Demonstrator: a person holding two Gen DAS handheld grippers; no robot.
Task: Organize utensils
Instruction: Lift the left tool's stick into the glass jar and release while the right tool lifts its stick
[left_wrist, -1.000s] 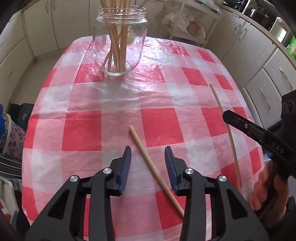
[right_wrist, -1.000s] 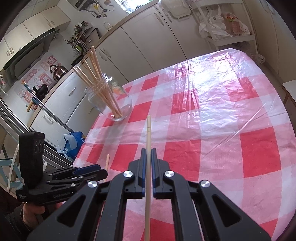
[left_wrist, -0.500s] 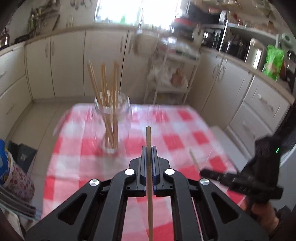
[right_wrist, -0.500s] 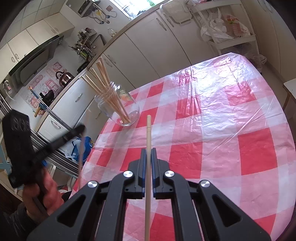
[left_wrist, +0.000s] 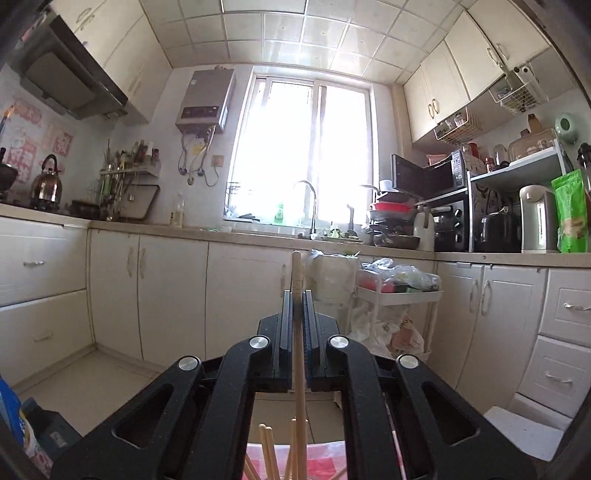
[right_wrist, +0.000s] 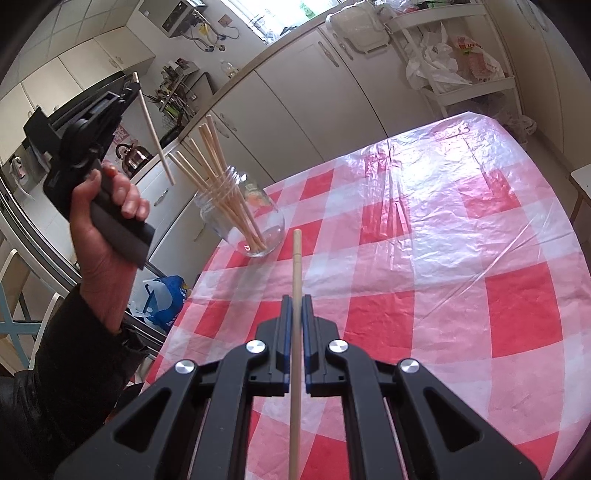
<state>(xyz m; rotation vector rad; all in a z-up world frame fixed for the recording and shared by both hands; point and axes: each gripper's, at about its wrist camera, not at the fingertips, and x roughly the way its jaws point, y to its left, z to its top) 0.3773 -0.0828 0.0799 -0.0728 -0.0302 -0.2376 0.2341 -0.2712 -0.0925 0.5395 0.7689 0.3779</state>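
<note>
A glass jar (right_wrist: 255, 218) holding several wooden chopsticks (right_wrist: 218, 177) stands on the red-and-white checked tablecloth (right_wrist: 424, 258) at its far left. My left gripper (left_wrist: 296, 295) is shut on a chopstick (left_wrist: 297, 332) and points level at the kitchen. The tips of the jar's chopsticks (left_wrist: 269, 454) show just below it. In the right wrist view the left gripper (right_wrist: 129, 86) is held high, left of and above the jar, its chopstick (right_wrist: 153, 127) slanting down toward the jar. My right gripper (right_wrist: 294, 302) is shut on another chopstick (right_wrist: 295, 332) above the near part of the cloth.
White kitchen cabinets (left_wrist: 170, 295) and a counter with a sink tap (left_wrist: 310, 206) run behind the table. A white trolley (left_wrist: 399, 295) with bags stands at the far side. A hand and dark sleeve (right_wrist: 74, 332) hold the left gripper. A blue bag (right_wrist: 166, 299) lies on the floor left.
My left gripper shut on the chopstick lying on the cloth, lifted it high and tipped up to level, so the table dropped out of its view. The right gripper stayed put with its chopstick.
</note>
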